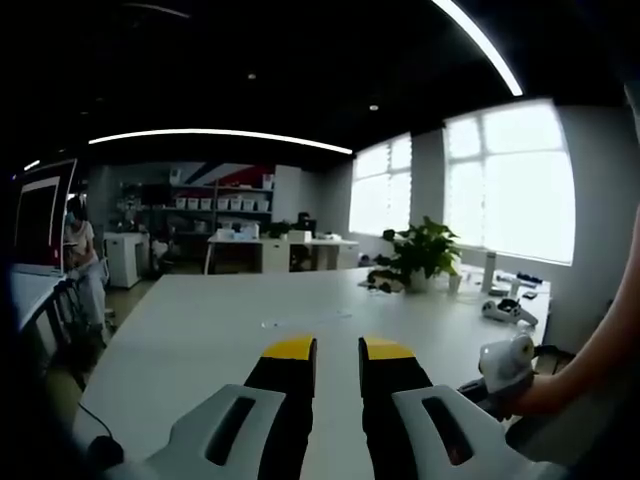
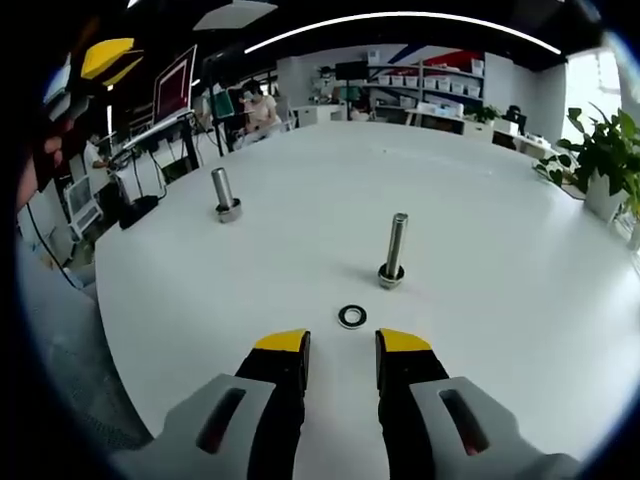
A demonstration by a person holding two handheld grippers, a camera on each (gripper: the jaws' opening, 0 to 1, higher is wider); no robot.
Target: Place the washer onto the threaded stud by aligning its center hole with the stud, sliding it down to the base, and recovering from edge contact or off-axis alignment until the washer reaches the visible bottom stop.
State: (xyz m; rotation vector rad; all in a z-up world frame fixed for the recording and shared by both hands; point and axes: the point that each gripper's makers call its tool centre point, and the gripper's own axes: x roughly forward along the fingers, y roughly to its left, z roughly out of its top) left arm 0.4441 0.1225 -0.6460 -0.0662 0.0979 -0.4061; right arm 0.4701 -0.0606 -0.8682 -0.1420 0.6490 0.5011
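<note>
A small dark washer [image 2: 351, 316] lies flat on the white table [image 2: 480, 260], just ahead of my right gripper [image 2: 343, 345], which is open and holds nothing. Beyond the washer and slightly right, a threaded stud [image 2: 395, 248] stands upright on its base. A second upright stud [image 2: 224, 192] stands farther off to the left. My left gripper [image 1: 338, 350] hovers over the table [image 1: 220, 330], open with a narrow gap and nothing between its jaws. The right gripper [image 1: 508, 365], held by a person's hand, shows at the lower right of the left gripper view. A yellow tip of the left gripper [image 2: 106, 56] shows at the upper left of the right gripper view.
A potted plant [image 1: 425, 252] and small items stand at the table's far side near the windows; the plant [image 2: 602, 150] is also at the right edge of the right gripper view. A person [image 1: 80, 250] sits at a desk to the left. Shelves line the back wall.
</note>
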